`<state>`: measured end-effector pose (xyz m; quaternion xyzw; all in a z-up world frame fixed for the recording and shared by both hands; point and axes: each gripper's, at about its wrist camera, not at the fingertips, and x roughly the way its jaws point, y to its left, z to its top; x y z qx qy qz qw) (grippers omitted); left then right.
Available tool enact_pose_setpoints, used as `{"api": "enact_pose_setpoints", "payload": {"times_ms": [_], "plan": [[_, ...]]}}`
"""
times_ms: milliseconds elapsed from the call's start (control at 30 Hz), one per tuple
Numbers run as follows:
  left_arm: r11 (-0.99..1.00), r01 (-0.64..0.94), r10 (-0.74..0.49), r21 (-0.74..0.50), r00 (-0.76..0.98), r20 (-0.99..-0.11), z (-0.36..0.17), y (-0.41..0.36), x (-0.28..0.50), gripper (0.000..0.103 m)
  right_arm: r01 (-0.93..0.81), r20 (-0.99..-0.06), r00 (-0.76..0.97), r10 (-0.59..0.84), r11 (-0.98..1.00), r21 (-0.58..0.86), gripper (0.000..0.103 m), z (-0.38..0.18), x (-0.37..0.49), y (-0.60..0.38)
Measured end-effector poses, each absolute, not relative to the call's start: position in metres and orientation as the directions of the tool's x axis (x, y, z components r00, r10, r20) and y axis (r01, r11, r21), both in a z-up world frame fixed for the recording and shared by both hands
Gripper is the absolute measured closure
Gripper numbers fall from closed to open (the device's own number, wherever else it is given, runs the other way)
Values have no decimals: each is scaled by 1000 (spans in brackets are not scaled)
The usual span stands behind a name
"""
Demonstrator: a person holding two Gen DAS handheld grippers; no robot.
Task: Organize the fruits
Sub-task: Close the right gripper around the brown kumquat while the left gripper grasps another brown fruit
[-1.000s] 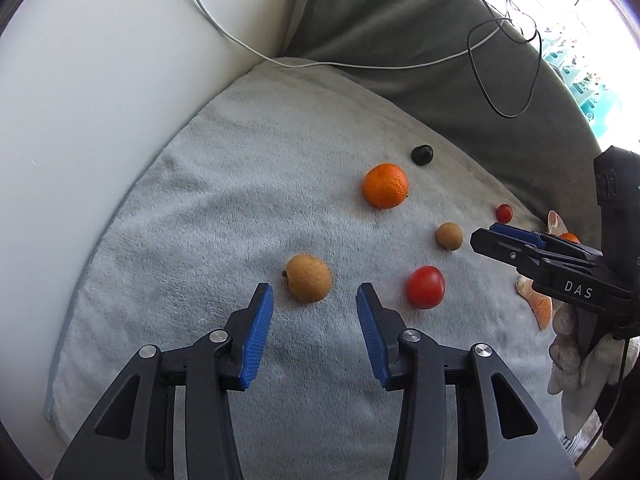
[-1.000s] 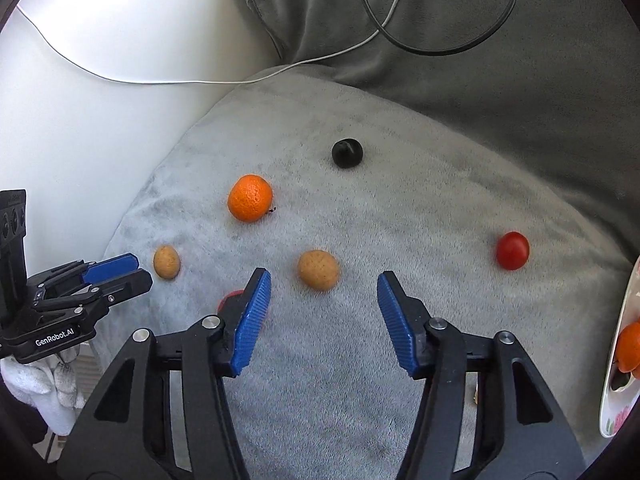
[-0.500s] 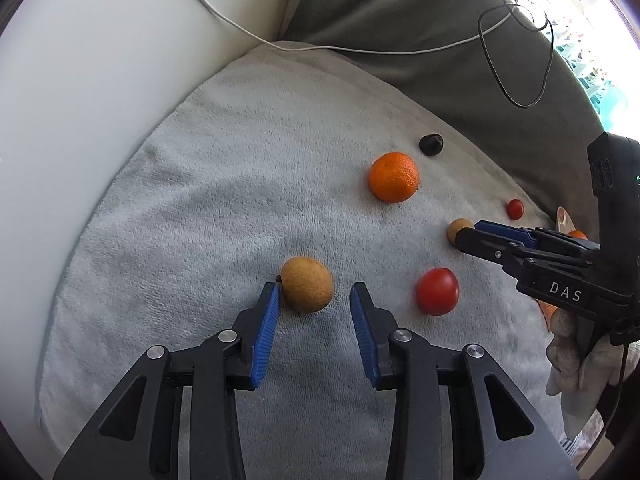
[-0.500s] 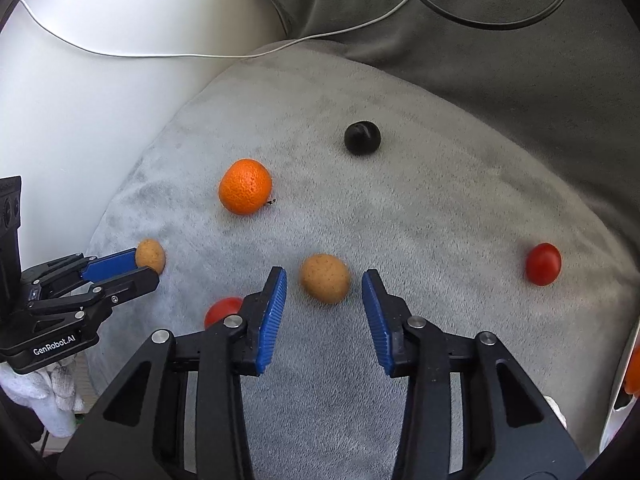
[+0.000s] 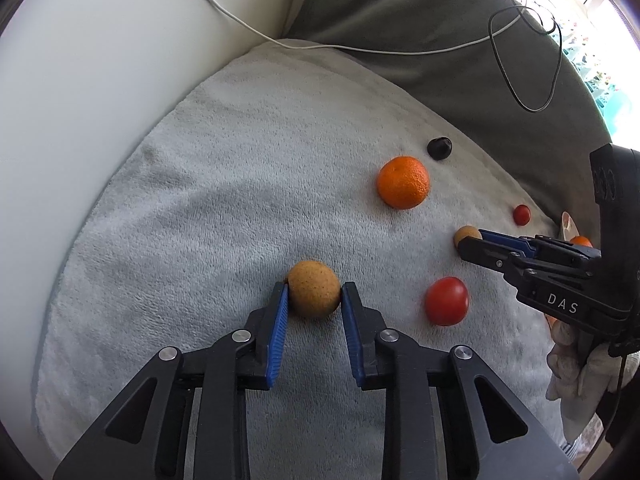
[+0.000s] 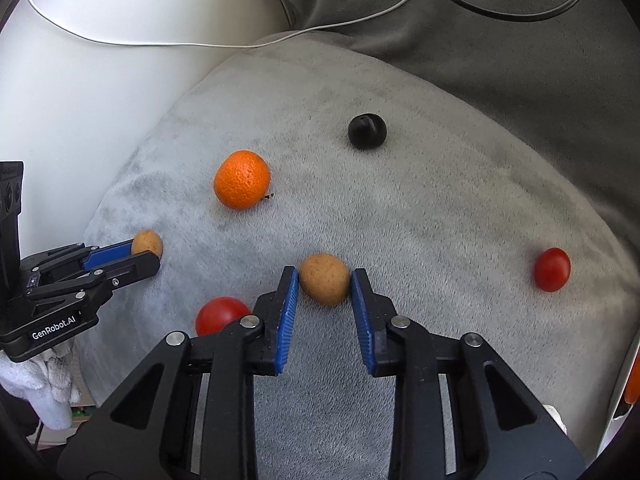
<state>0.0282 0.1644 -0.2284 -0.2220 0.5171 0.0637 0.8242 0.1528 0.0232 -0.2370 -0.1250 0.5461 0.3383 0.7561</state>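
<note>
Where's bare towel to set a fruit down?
Widest bare patch: towel between the orange and the white surface. Another lies between the black fruit and the small tomato. Crowded around the big tomato.

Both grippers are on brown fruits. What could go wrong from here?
1. The left gripper pinches the left-hand brown fruit only at the pad tips; it may squirt out on lifting.
2. The right gripper is closing its jaws on the right-hand brown fruit, also at the tips.
3. The red tomato beside its finger could get nudged and roll.
</note>
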Motion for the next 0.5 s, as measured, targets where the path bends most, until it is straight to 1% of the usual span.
{"api": "enact_pose_setpoints", "payload": {"times_ms": [500], "plan": [[903,-293,-133,-314,506,-853,-204,155,29,78,-640,-890,217,400,747,180,75,-220,145,8]]}}
